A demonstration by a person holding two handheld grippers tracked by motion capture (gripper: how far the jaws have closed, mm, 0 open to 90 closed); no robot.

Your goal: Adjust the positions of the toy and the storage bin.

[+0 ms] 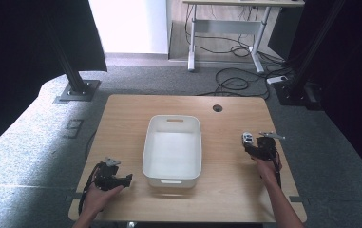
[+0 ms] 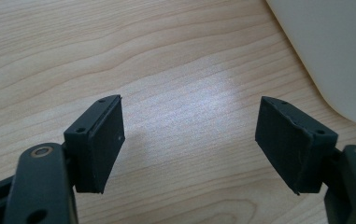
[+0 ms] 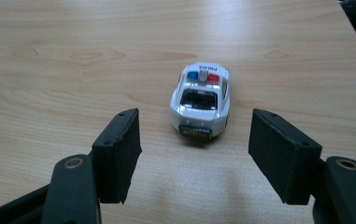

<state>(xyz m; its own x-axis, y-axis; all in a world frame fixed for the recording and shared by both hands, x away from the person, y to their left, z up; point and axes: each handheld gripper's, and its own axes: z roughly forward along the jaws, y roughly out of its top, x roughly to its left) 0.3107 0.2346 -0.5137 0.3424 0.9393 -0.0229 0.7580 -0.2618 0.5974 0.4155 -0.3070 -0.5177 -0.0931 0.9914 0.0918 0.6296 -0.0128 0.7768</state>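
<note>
Counting first: one toy police car [image 3: 200, 101], one white bin [image 1: 172, 150], one wooden table [image 1: 121, 114], two grippers. Nothing else on the tabletop that I can make out.

Car sits on the table's right side, just ahead of the right gripper [image 1: 256, 144] in the high view, well apart from the bin. From the right gripper view I'm looking at its rear: dark back window and bumper face me, roof light bar with a blue and a red lamp beyond that, nose pointing away from the gripper. Long axis runs roughly in line with the gripper's own reach, tilted a touch to the right in that view. All wheels down, upright.

Right gripper [image 3: 194, 158]: jaws spread wide, wider than the car, nothing between the pads. Car is just beyond the fingertips, centred on the gap, not touching either one.

Left gripper [image 1: 121, 179]: resting low at the table's near-left corner, held in the person's left hand [image 1: 98, 198], pointing toward the bin. In the left gripper view [image 2: 189, 144] its jaws are also wide apart over bare wood, with the bin's rounded corner [image 2: 334, 51] at upper right, near the right pad but clear of it.

Bin sits mid-table, long axis running away from me, interior looks bare white.
</note>
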